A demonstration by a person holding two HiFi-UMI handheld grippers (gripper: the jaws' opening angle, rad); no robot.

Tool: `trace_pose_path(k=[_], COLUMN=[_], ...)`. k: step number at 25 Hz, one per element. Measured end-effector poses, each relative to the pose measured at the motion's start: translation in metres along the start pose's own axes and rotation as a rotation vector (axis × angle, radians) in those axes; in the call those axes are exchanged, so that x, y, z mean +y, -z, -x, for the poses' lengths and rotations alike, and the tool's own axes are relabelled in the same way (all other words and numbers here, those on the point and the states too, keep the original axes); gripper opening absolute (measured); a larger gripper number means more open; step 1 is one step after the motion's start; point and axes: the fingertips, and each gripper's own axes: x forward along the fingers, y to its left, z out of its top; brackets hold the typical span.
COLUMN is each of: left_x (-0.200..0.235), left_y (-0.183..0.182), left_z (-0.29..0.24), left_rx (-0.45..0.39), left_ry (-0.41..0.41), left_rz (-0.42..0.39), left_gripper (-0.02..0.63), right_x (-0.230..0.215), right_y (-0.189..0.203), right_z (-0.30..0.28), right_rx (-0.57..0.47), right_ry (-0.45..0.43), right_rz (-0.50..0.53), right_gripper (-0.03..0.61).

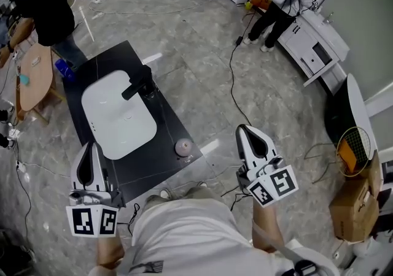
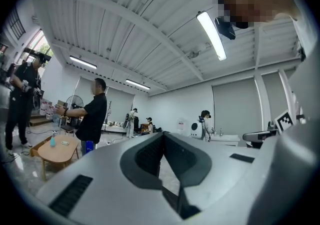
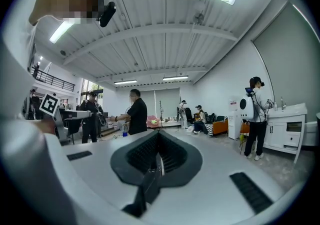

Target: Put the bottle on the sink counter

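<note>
Head view: left tool [image 1: 93,147] at sink counter [image 1: 173,122] edge, right tool [image 1: 243,128] over open floor [image 1: 202,54], jaws together.

Basin [image 1: 120,115] in counter [image 1: 164,129], faucet [image 1: 138,84] at its right rim, round item [image 1: 183,146] further right.

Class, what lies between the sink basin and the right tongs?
Head view: a small round disc on the black counter, then floor up to the right tongs.
</note>
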Motion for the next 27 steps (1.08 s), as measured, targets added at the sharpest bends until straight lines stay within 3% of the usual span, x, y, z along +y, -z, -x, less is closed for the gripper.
trace_pose_path(k=[27], left_x=[-0.017], left_y=[0.013], left_z=[-0.002], left_rx=[0.016], left_ry=[0.036], left_rz=[0.044], left_gripper=[0.014], right_x=[0.015], right_y=[0.004], right_z=[0.010], right_rx=[0.033], right_ry=[-0.048], right_rz=[0.044], right_gripper=[0.009])
